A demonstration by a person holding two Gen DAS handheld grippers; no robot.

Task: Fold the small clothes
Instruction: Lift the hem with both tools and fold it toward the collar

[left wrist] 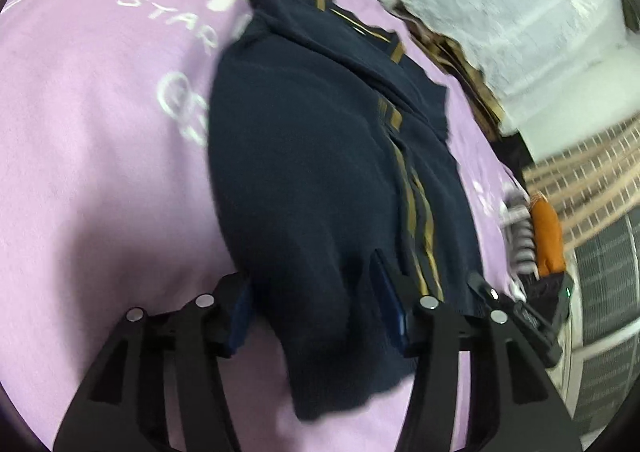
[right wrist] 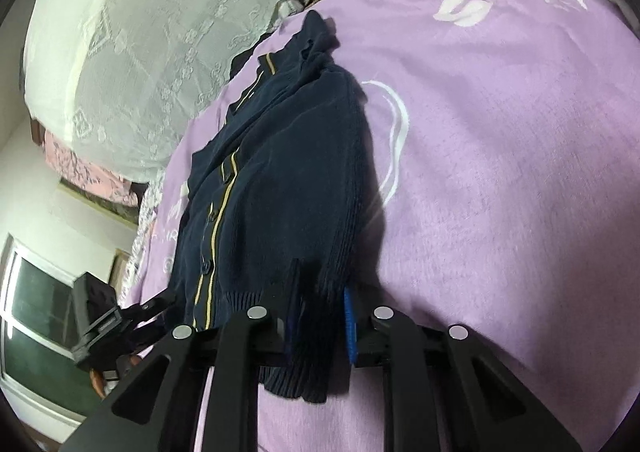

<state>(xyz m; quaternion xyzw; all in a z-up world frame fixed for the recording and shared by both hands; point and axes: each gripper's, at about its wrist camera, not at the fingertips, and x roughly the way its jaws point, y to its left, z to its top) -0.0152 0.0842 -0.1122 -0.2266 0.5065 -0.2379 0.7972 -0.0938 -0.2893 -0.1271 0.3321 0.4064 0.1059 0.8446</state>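
A small navy knit cardigan [left wrist: 304,156] with tan stripes down its button front lies on a purple bedspread [left wrist: 88,124]. My left gripper [left wrist: 316,316] has its jaws wide apart around the cardigan's bottom hem, with cloth bunched between the blue pads. In the right wrist view the cardigan [right wrist: 280,188] hangs lifted off the bedspread [right wrist: 500,172]. My right gripper [right wrist: 320,316] has its jaws closed in on the ribbed hem at the garment's other bottom corner. The left gripper [right wrist: 108,328] shows at the lower left of that view.
A white lace cover [right wrist: 160,44] drapes at the far side of the bed. The right gripper [left wrist: 516,308] and an orange sleeve [left wrist: 548,236] show at the right of the left wrist view. A window [right wrist: 36,316] is at the left. A brick-pattern wall [left wrist: 592,180] lies beyond.
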